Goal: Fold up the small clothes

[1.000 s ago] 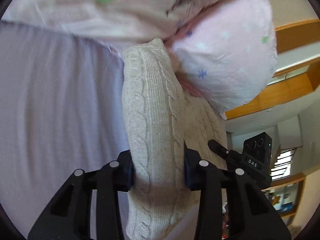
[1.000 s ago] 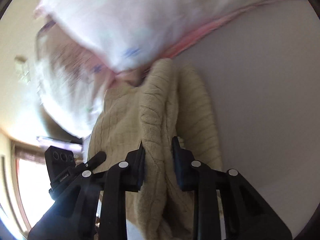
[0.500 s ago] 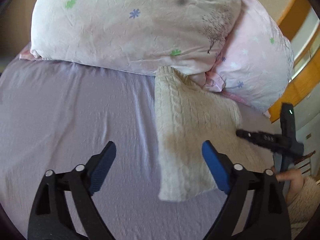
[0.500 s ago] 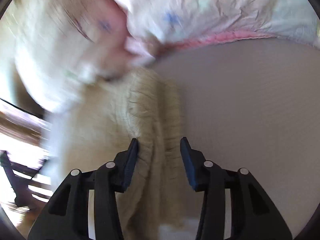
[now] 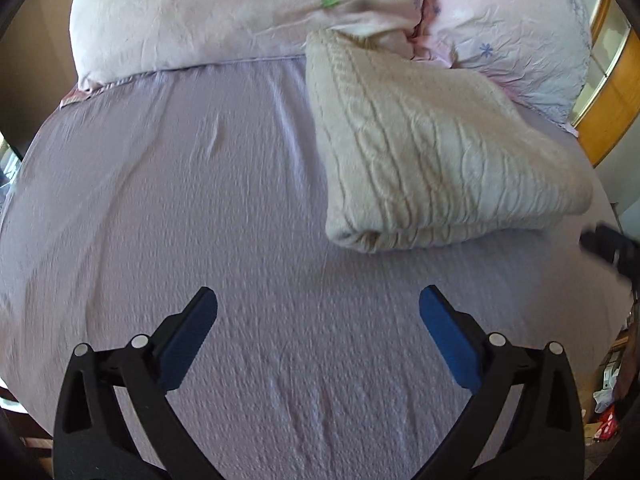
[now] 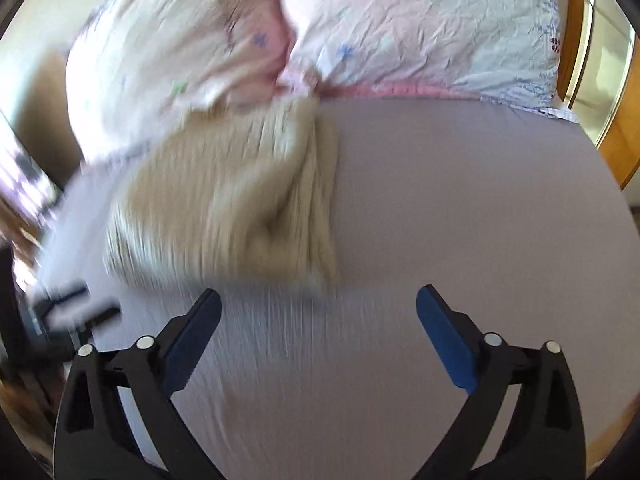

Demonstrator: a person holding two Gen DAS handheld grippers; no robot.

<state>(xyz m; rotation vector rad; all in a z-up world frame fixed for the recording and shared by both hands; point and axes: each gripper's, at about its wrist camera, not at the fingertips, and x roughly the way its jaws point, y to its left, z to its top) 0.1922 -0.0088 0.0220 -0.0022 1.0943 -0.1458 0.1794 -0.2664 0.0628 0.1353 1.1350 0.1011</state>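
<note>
A folded cream cable-knit sweater (image 5: 432,160) lies on the lilac bed sheet (image 5: 180,200), its far end touching the pillows. It also shows, blurred, in the right wrist view (image 6: 240,204). My left gripper (image 5: 318,320) is open and empty, hovering over bare sheet short of the sweater's near edge. My right gripper (image 6: 318,318) is open and empty, also over bare sheet just short of the sweater. The right gripper's tip (image 5: 608,240) shows at the right edge of the left wrist view.
Two pale floral pillows (image 5: 248,12) (image 5: 516,28) lie at the head of the bed behind the sweater. A wooden bed frame (image 5: 612,120) runs along the right side. The left gripper's body (image 6: 64,312) shows blurred at the left of the right wrist view.
Both grippers let go of the sweater, opened wide and pulled back toward me. The sweater now lies folded on the sheet.
</note>
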